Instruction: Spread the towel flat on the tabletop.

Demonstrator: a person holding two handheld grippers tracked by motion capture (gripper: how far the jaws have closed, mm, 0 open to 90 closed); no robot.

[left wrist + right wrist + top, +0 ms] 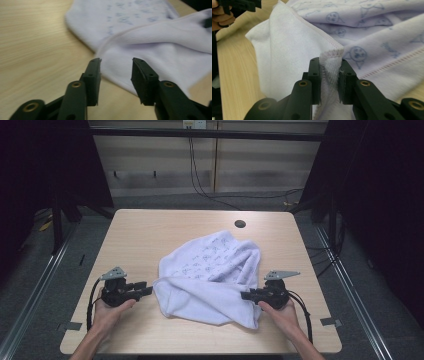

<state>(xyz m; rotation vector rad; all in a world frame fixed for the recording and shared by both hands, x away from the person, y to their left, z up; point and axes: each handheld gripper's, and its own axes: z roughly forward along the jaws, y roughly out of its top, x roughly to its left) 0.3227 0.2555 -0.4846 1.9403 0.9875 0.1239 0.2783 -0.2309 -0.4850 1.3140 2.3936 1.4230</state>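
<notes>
Towel (210, 277): lay crumpled mid-table (150, 230), half folded, between the two grippers.
Right gripper (329, 62): jaws pinched on a stitched towel corner, nearly closed.
Left gripper (116, 63): jaws stood apart, nothing between them, just short of the towel's near edge.
Doing it well: the left should probably bite the hem itself, not a loose fold, while the right keeps tension.
Texture: soft white terry, faint blue print, hemmed edges; smooth pale wood beneath.
</notes>
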